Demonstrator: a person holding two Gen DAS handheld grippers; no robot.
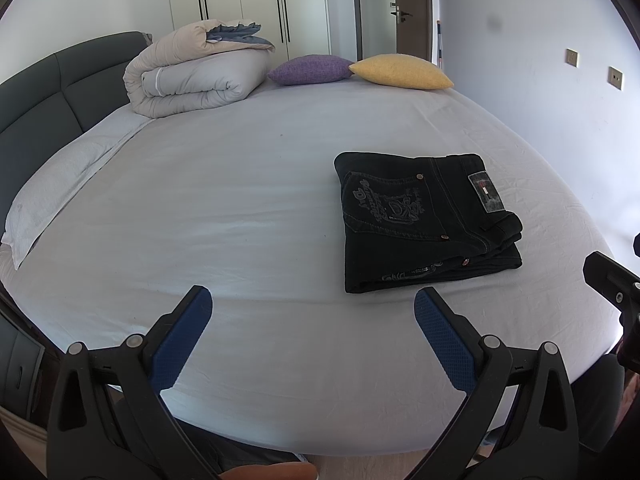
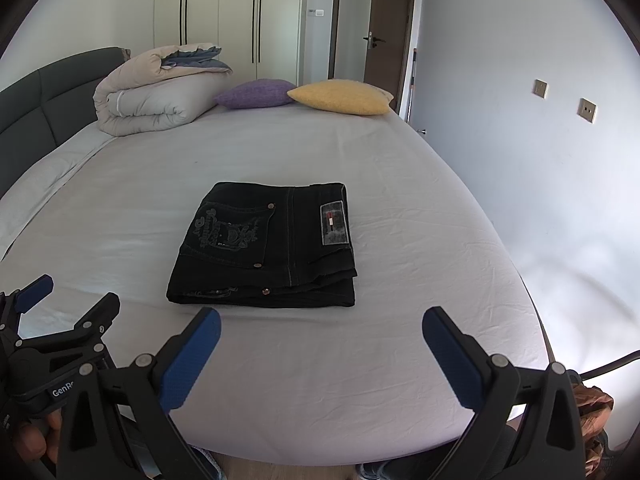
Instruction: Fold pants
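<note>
- Two tongs were in my views, and neither held anything: the left tongs [image 1: 313, 306] stood spread wide over bare sheet at the near edge of the bed [image 1: 240, 208], and the right tongs [image 2: 321, 328] were spread just as wide, likewise over bare sheet.
- Neither set touched cloth; the left blue pads [image 1: 182, 336] and the right blue pads [image 2: 192, 360] all showed clean, with nothing between them.
- In the right wrist view I could see the left tongs low at the left edge, apart from the garment.
- Just beyond the tips lay the pants [image 2: 268, 246], dark denim, folded into a compact stacked rectangle near the middle of the bed, back pocket and waistband patch facing up.
- From the left wrist view the same bundle sat ahead and to the right, with several layers showing at its near edge.
- I judged the folding essentially done: no leg trailed loose and the edges lined up fairly well.
- What might have been left was small, perhaps a squaring of the slightly offset layers at the near right corner.
- Farther off, a rolled duvet [image 1: 192, 68], a purple cushion [image 1: 310, 69] and a yellow cushion [image 1: 400, 71] lay at the far end, well apart from the pants.
</note>
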